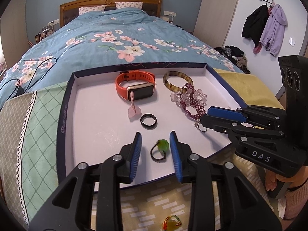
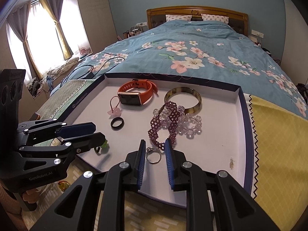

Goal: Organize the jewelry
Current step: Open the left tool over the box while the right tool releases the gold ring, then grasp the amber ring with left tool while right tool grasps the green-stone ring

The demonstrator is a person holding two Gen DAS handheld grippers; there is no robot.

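Note:
A white tray with a dark blue rim holds the jewelry. My left gripper is open, its fingers on either side of a green bead ring that looks blurred just above the tray floor. My right gripper is open around a silver ring lying on the tray. Further back lie a black ring, a pink charm, an orange watch, a tortoiseshell bangle, a purple beaded bracelet and clear beads.
The tray sits on patterned cloths at the foot of a bed with a blue floral quilt. A yellow-green trinket lies on the cloth in front of the tray. Black cables lie on the quilt at left.

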